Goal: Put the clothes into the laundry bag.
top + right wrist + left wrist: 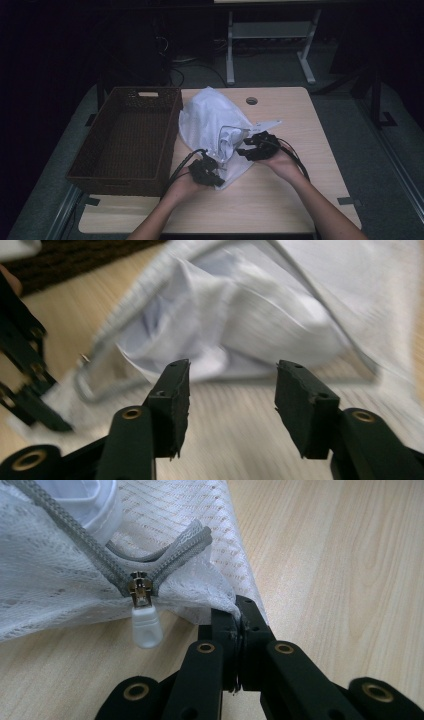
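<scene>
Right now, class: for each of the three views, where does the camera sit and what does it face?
High view: above the person's side, facing down on the table; forearms, both tongs.
Left gripper view: on the left tongs, shut on the mesh bag near its zipper pull.
Right gripper view: on the open right tongs, facing the bag's opening.
Shared: the bag.

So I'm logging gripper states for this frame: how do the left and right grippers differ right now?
The left gripper is shut, pinching the corner of the white mesh laundry bag near its zipper pull; the right gripper is open and holds nothing. The left gripper sits at the bag's near corner, while the right gripper hovers at the bag's unzipped opening. Both are black, two-jawed and hand-held over the wooden table.
</scene>
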{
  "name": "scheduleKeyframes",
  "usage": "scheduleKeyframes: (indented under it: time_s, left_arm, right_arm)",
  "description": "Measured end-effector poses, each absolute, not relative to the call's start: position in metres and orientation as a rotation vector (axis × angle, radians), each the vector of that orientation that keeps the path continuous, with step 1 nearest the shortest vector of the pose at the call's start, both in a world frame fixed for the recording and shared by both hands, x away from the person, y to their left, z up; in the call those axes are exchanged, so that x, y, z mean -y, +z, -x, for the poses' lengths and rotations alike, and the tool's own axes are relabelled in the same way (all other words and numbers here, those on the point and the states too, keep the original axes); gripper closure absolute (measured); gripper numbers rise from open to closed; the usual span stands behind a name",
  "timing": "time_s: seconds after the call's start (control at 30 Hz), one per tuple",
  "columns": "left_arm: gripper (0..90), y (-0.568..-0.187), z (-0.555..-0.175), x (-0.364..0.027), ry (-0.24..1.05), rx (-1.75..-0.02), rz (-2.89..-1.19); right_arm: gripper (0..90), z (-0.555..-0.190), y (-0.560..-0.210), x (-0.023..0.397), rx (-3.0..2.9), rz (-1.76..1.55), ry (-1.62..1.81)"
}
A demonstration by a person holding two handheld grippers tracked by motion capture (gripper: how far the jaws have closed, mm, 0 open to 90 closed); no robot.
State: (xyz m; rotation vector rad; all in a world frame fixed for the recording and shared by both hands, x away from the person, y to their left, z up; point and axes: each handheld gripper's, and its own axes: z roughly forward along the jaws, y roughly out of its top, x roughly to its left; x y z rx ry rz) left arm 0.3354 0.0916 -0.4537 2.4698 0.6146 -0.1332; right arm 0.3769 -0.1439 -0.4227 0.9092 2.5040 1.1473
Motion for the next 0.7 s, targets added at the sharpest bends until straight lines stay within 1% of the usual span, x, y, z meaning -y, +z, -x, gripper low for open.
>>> scheduleKeyframes:
  time_s: [0.2,0.4,0.43,0.6,0.7]
  left_arm:
    - [88.3,-0.454,-0.335,-0.091,-0.131,-0.614,-2.470]
    - [88.3,-0.454,-0.335,-0.091,-0.135,-0.614,-2.470]
    - [88.3,-0.454,-0.335,-0.091,-0.136,-0.614,-2.470]
    - [88.3,-0.454,-0.335,-0.091,-0.133,-0.616,-2.470]
    - [88.3,-0.454,-0.335,-0.091,-0.132,-0.614,-2.470]
  right_arm:
    - [43.5,-0.394,-0.429,0.184,-2.424,-1.026,1.065]
    - [43.6,-0.418,-0.445,0.217,-2.363,-1.160,1.058]
    - [46.0,-0.421,-0.448,0.220,-2.361,-1.178,1.078]
    - [48.1,-0.433,-0.463,0.221,-2.367,-1.216,1.145]
    - [51.5,-0.435,-0.471,0.216,-2.394,-1.214,1.121]
